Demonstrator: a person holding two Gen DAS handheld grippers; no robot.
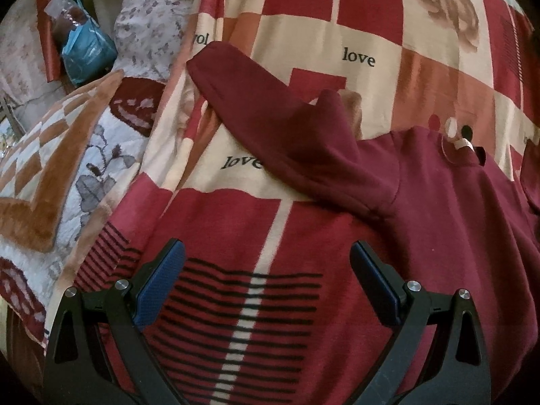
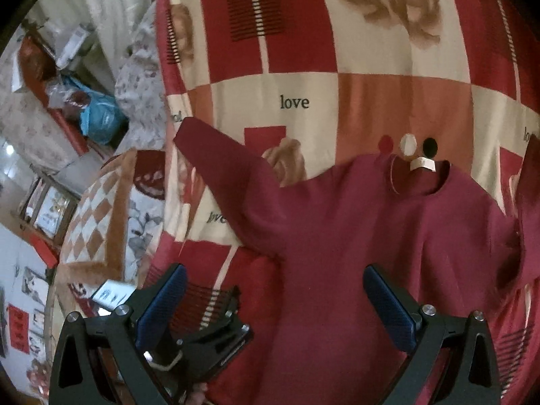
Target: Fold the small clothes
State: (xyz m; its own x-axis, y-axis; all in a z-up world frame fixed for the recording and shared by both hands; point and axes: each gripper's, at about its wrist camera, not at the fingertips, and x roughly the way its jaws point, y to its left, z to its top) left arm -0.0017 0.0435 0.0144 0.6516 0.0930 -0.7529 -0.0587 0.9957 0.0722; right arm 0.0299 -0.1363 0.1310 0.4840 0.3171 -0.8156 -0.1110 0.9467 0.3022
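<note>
Maroon knit, soft and matte: a small long-sleeved sweater [image 2: 354, 236] lies flat on a bed, spread over a satin-sheened bedspread [image 1: 337, 33] of red, cream and salmon squares printed with roses and the word "love". The right claw [image 2: 275, 298] hovers above the sweater's body, pointing toward the round neckline, where a pale label [image 2: 422, 163] shows; its blue, textured pads stand wide apart and hold nothing. Just below and to its left the left claw [image 2: 216, 324] appears as a black frame over the bedspread.

In the left wrist view the left claw [image 1: 268, 276] is likewise spread wide and empty, poised over a black-striped panel of the bedspread, with the sweater's side edge just to its right. One sleeve [image 1: 270, 125] runs ahead and to the left of this claw, creased and raised at its middle, the cuff lying near the bedspread's left edge. The other sleeve [image 2: 530, 185] is bent up at the far right of the right claw.

Beyond the left edge lie a plush brown-and-white blanket [image 1: 50, 175], floral bedding and a blue bag [image 1: 87, 50]. Ahead of both claws the bedspread is open.
</note>
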